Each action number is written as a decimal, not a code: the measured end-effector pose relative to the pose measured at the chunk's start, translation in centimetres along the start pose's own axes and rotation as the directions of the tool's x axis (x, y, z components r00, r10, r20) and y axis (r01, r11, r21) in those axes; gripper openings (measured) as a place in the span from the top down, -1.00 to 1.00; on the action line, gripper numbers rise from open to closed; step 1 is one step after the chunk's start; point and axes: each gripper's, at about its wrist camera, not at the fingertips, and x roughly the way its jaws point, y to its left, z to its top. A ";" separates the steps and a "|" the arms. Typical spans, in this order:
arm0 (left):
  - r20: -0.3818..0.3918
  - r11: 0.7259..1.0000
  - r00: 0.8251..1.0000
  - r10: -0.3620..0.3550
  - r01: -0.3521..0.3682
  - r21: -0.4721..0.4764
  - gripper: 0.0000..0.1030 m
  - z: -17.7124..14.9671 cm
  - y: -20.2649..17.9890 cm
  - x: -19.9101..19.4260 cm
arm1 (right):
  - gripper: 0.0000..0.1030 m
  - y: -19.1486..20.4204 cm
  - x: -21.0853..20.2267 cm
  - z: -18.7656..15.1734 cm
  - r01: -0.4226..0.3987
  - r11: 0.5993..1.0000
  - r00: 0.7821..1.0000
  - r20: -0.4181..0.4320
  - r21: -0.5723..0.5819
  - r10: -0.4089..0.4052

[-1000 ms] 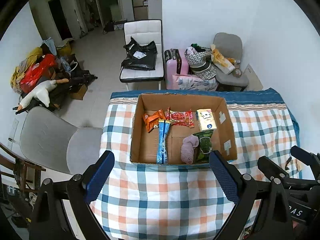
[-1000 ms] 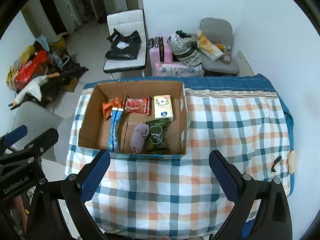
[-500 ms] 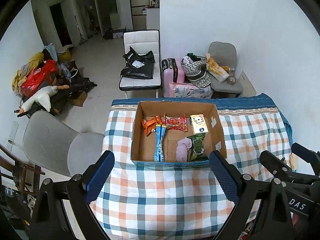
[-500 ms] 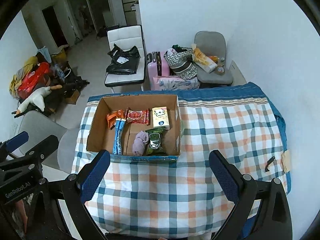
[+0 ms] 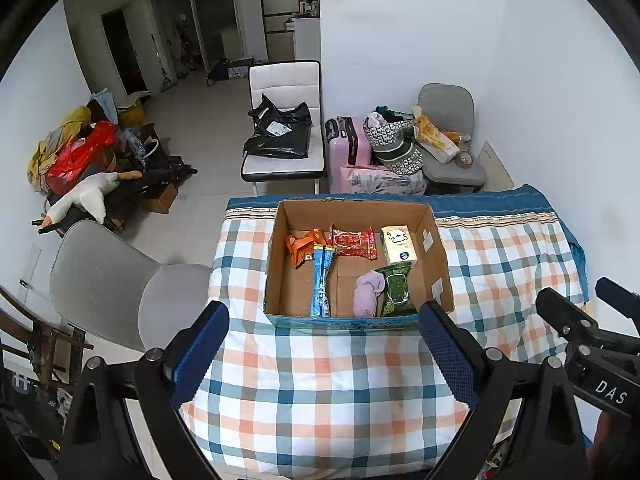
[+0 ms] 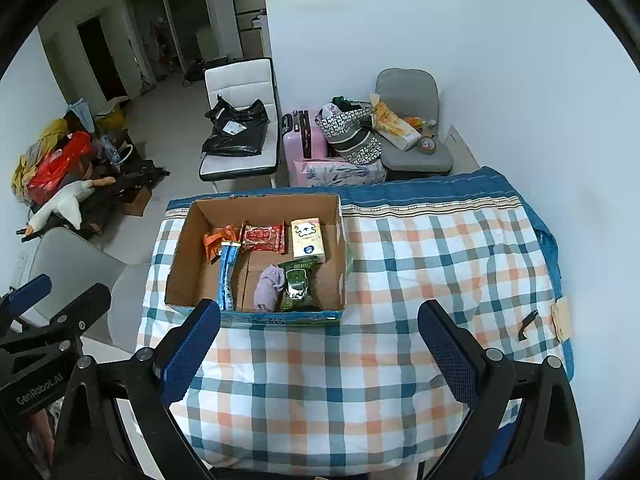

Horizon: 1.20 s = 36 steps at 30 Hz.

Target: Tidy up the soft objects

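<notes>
1. The left gripper point(image 5: 324, 344) pulled up and back from the cardboard box point(image 5: 442, 264), which shrank toward 12 o'clock.
2. The right gripper point(image 6: 320, 344) withdrew likewise; more checkered cloth point(image 6: 400, 360) and wall showed.

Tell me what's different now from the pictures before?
Both grippers pulled back and up from the box: it looks smaller and farther, and more wall shows above. The left gripper and right gripper took hold of nothing and let go of nothing. Unchanged: both stay open and empty, and the snacks, purple cloth and checked cloth lie as before.
</notes>
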 end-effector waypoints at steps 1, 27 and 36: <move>0.001 1.000 1.000 0.000 0.000 -0.001 -0.88 0.0 0.1 -0.1 | -0.96 0.0 -0.1 0.0 0.001 1.000 1.000 0.002 0.001 -0.001; 0.003 1.000 1.000 0.008 -0.008 0.001 -0.88 -0.1 0.6 -0.3 | -0.96 -0.3 -0.6 -0.2 0.012 1.000 1.000 0.011 0.001 -0.012; -0.002 1.000 1.000 0.011 -0.011 -0.005 -0.88 -0.1 0.5 -0.3 | -0.96 -0.5 -0.8 -0.4 0.015 1.000 1.000 0.014 0.002 -0.015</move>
